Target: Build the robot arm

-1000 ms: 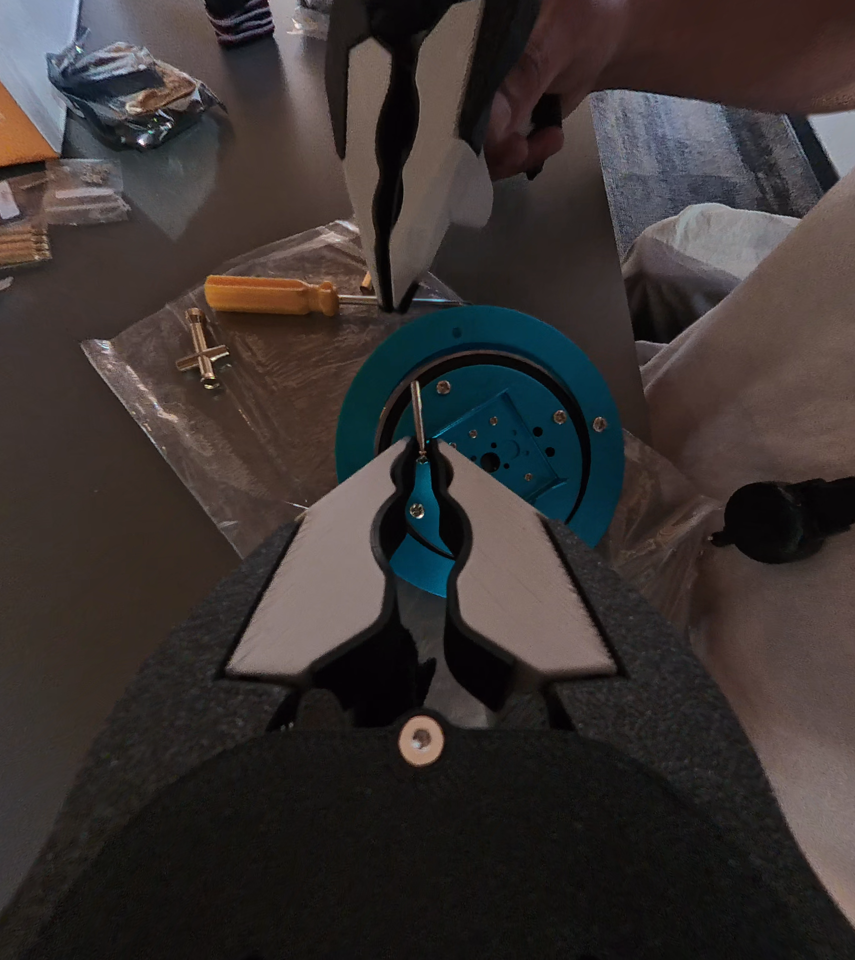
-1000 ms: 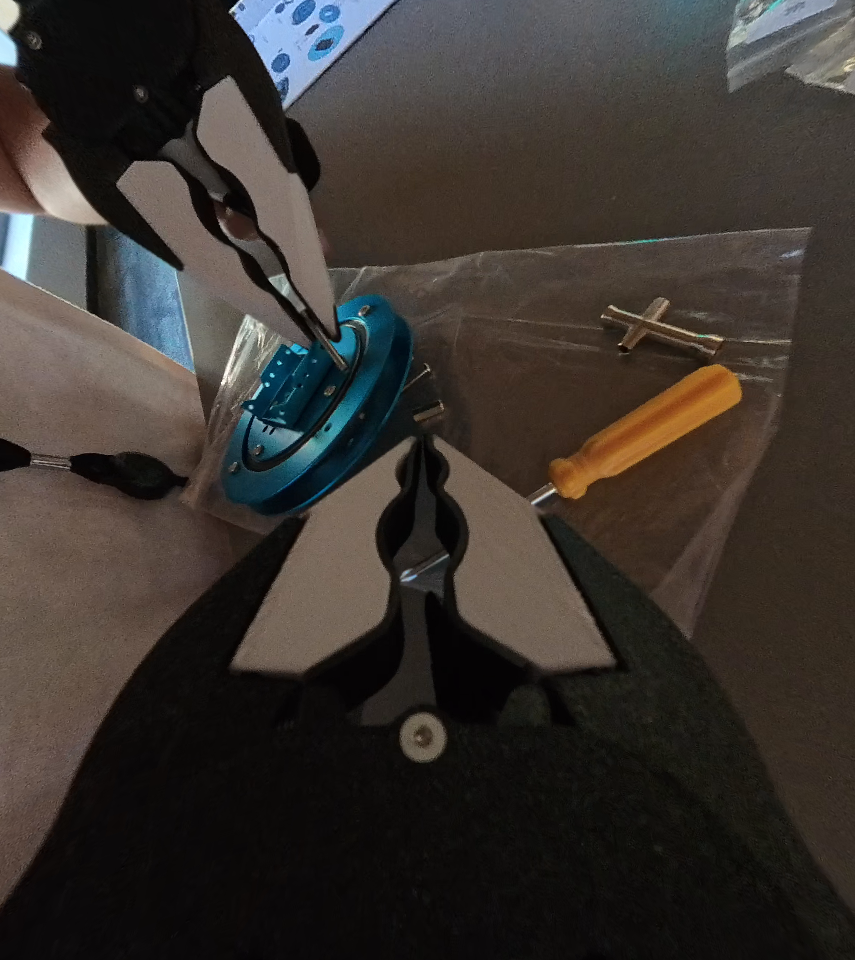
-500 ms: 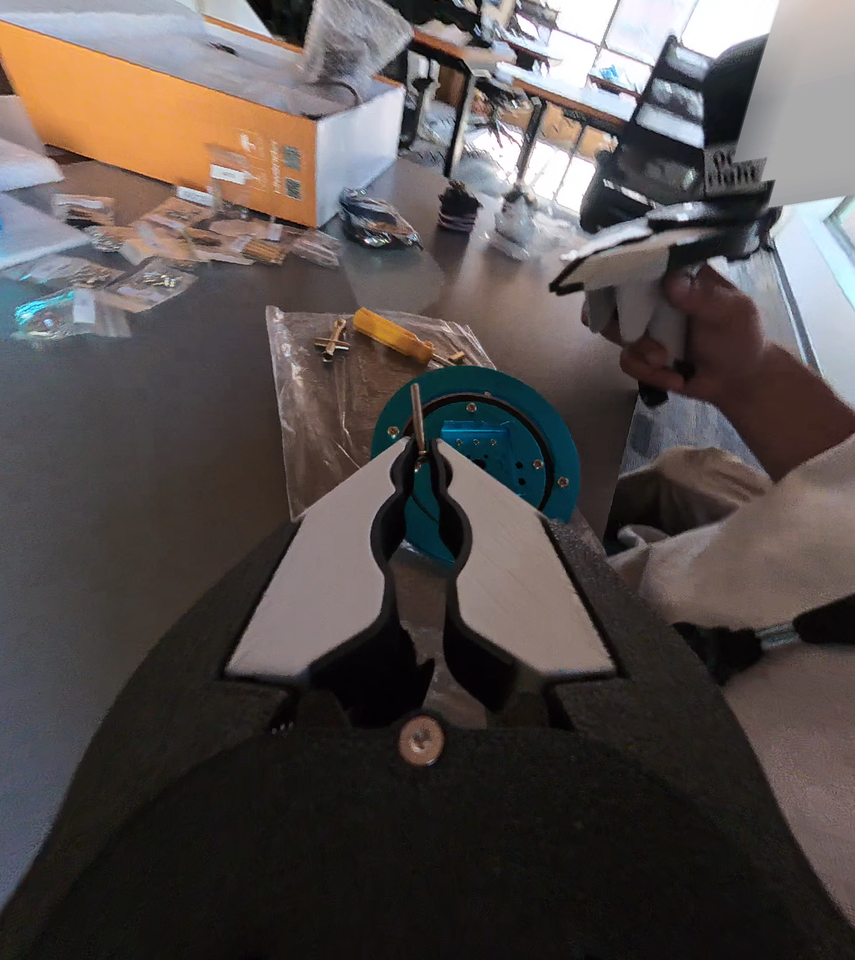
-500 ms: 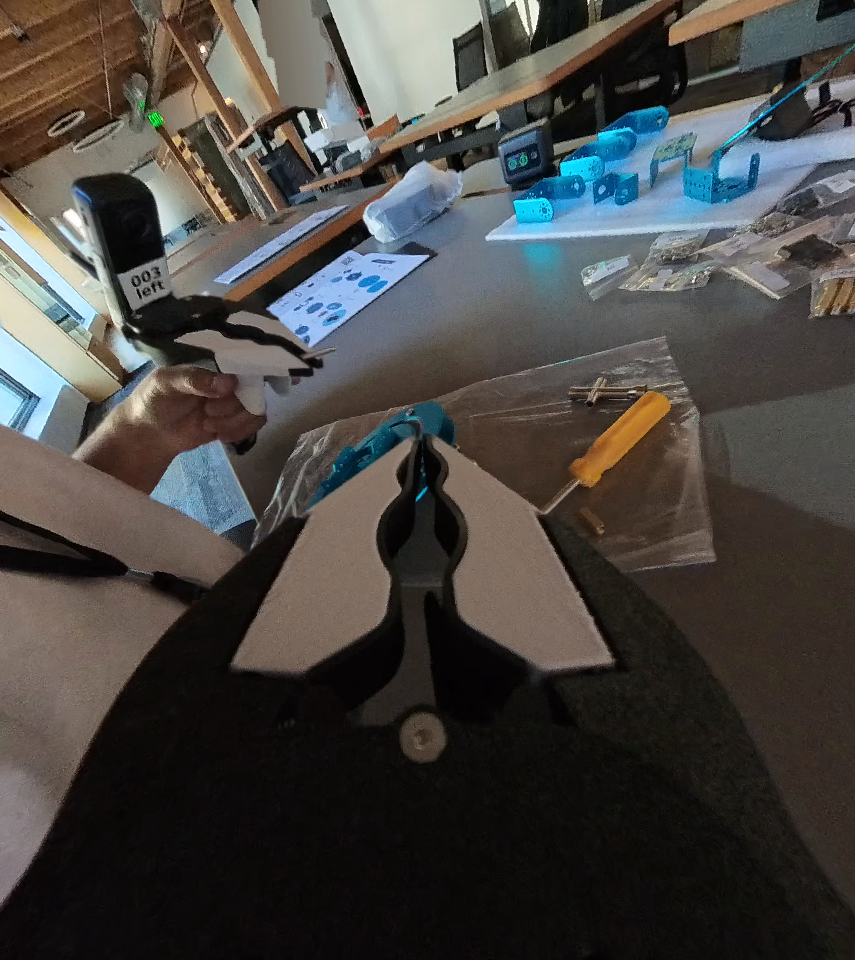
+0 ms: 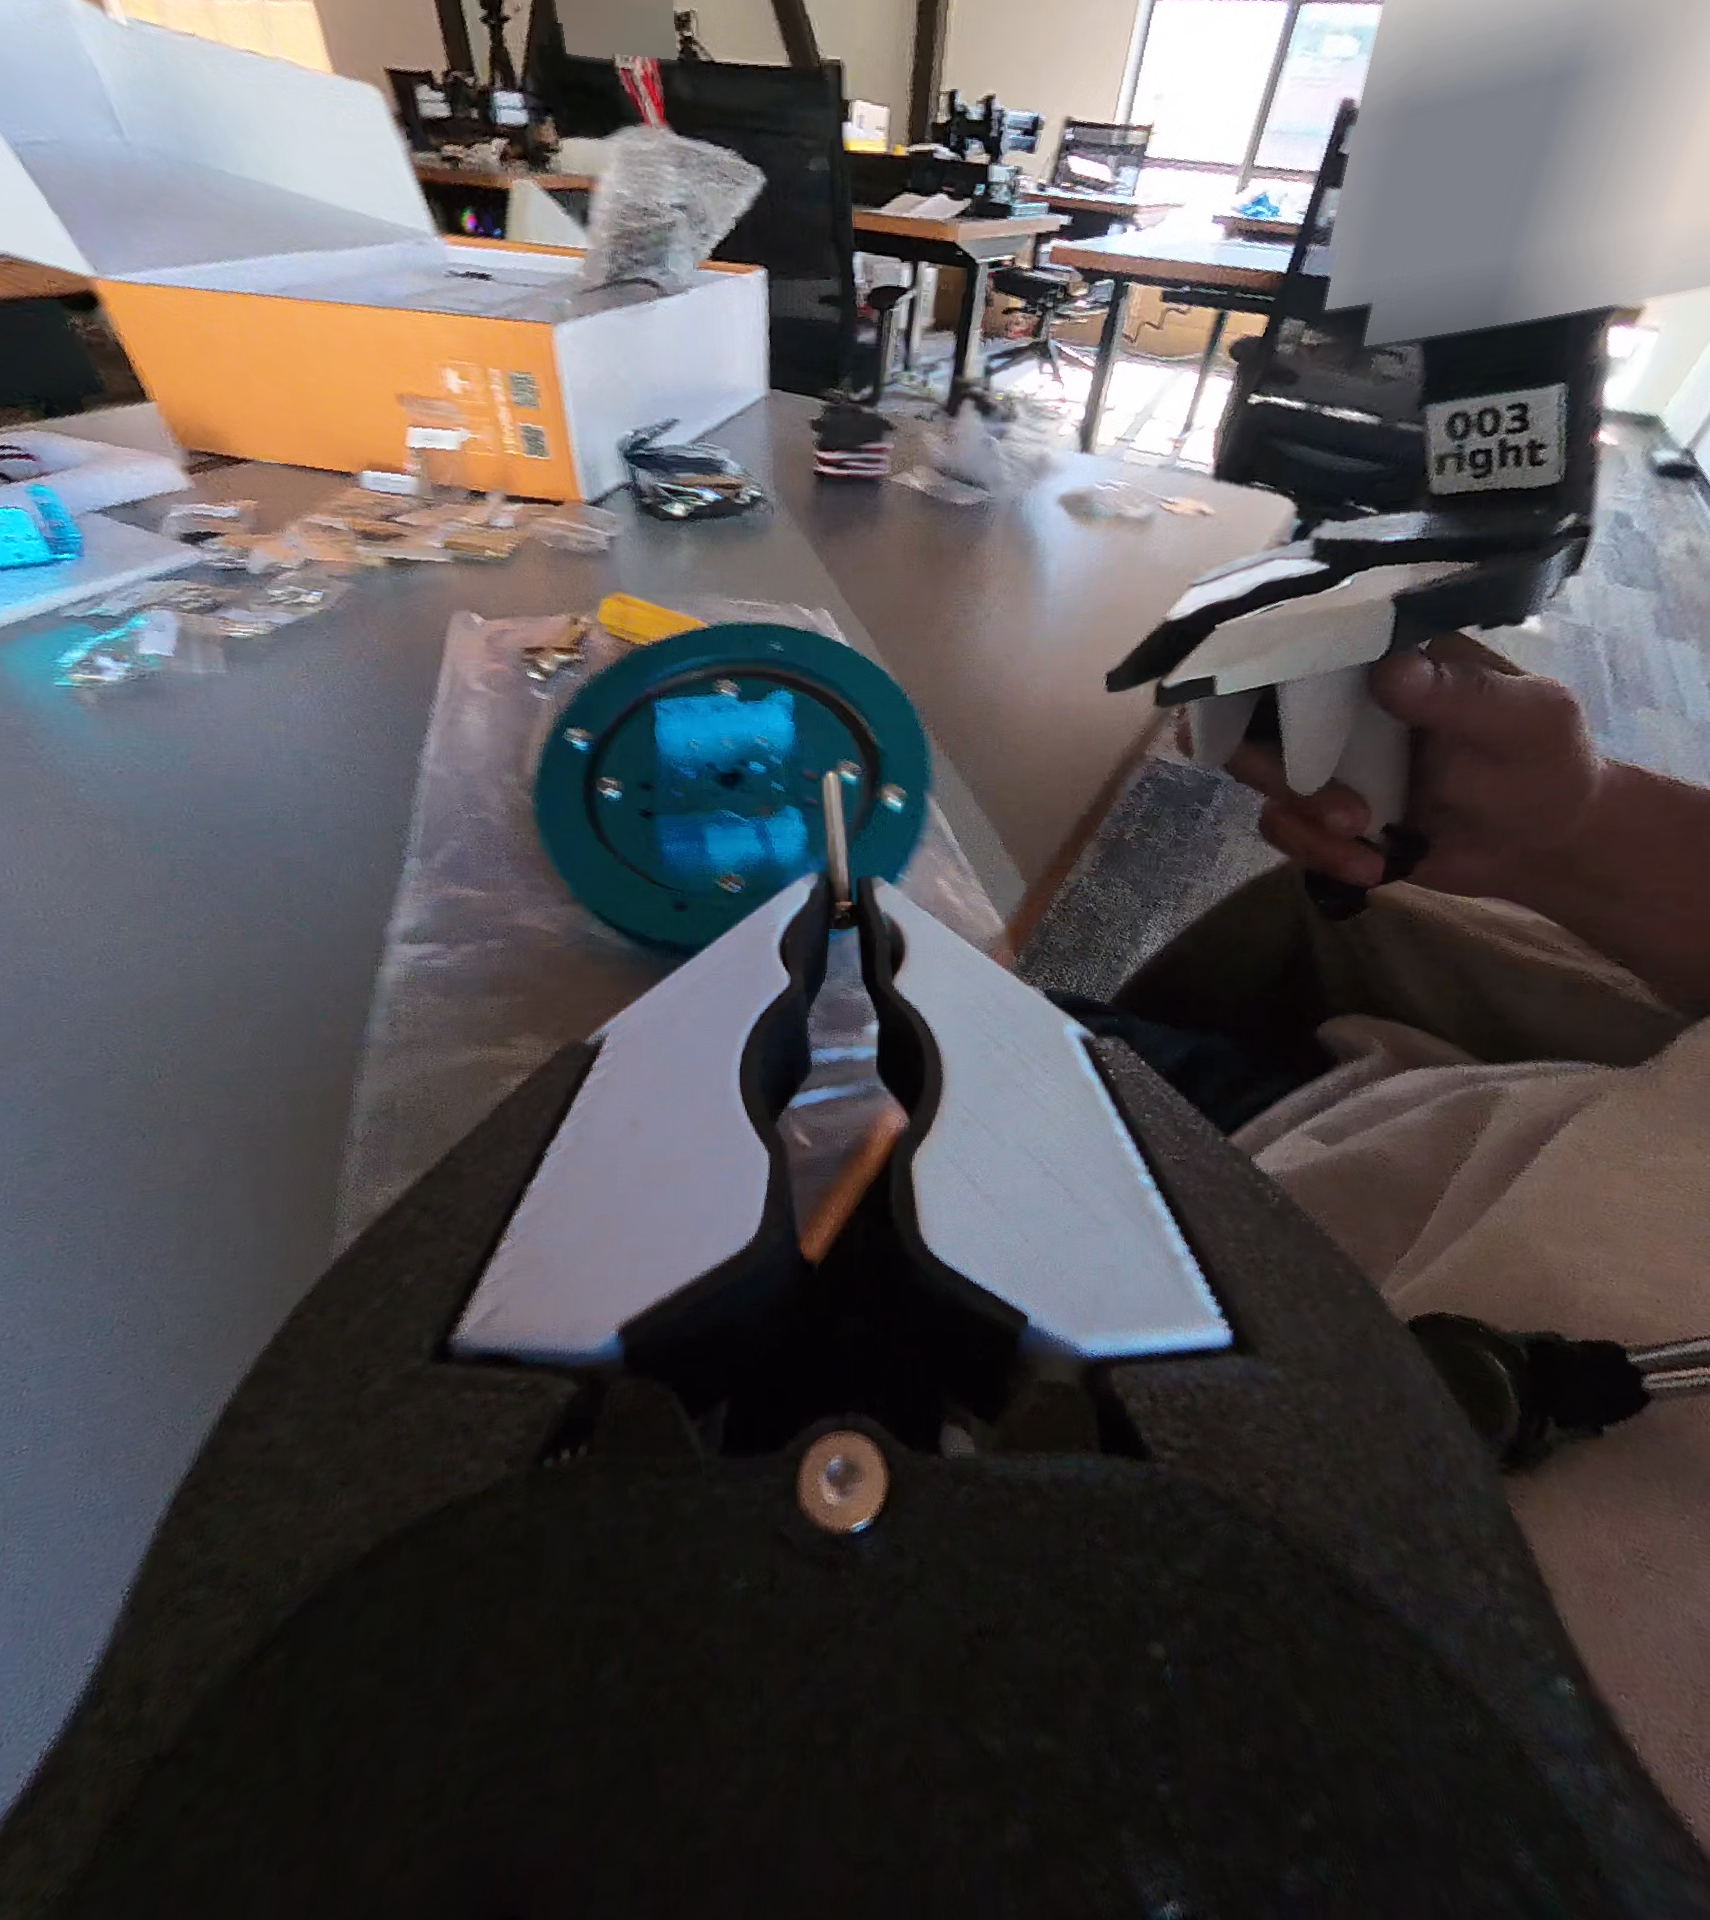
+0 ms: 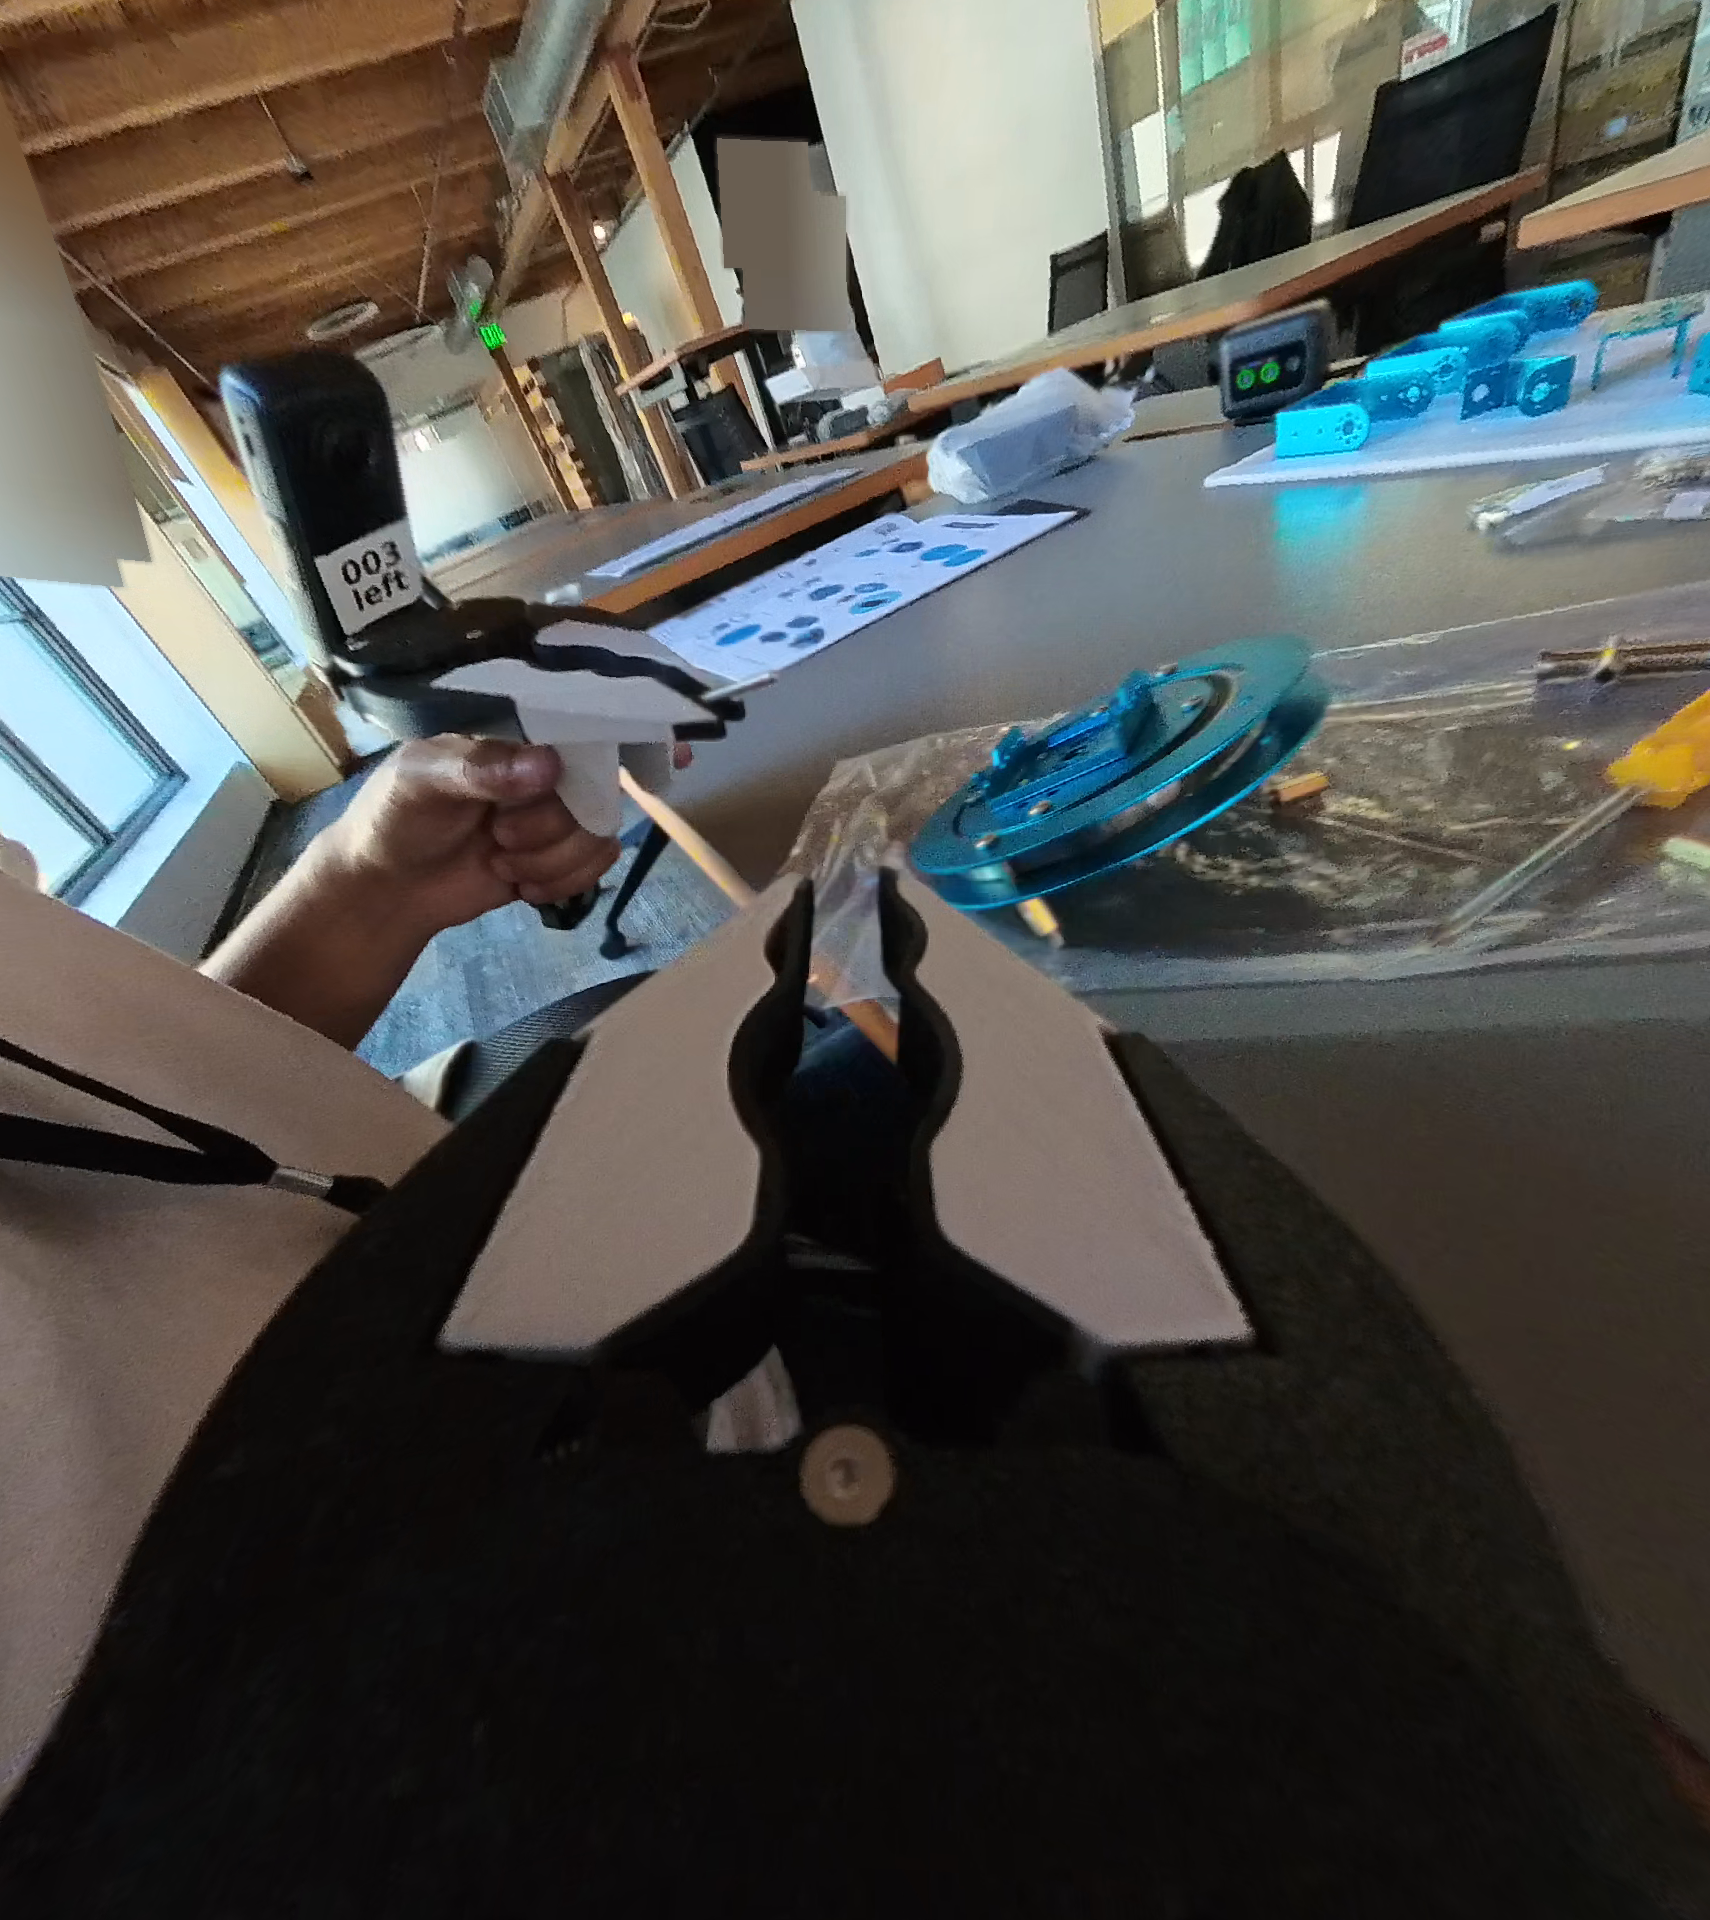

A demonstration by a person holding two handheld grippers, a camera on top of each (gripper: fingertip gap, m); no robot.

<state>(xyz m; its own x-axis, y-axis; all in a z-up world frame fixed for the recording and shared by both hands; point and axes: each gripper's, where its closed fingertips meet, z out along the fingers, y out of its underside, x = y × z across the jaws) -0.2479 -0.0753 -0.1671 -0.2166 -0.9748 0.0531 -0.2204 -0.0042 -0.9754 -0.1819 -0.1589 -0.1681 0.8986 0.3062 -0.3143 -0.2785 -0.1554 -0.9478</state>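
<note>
A round blue metal disc (image 5: 622,862) with a raised blue bracket lies on a clear plastic bag (image 5: 477,935) on the grey table; it also shows in the right wrist view (image 6: 1235,769). My left gripper (image 5: 840,902) is shut on a thin metal pin (image 5: 835,831) that sticks out past its tips, held above the near edge of the disc. It also shows in the right wrist view (image 6: 726,698), in a hand, off the table's edge. My right gripper (image 6: 846,891) is shut and empty, lifted near the table corner; it also shows in the left wrist view (image 5: 1157,665).
A yellow-handled screwdriver (image 6: 1703,727) and a cross wrench (image 6: 1640,655) lie on the bag beyond the disc. An orange and white box (image 5: 415,384), small hardware bags (image 5: 363,540), blue parts on white foam (image 6: 1453,405) and a printed sheet (image 6: 851,592) sit farther back. The gap from one gripper's tips to the other's is roughly 12 cm.
Both grippers have lifted off the disc and drawn back toward the person, tilting up to level. The left still holds the pin. The right has moved away from the screwdriver.
</note>
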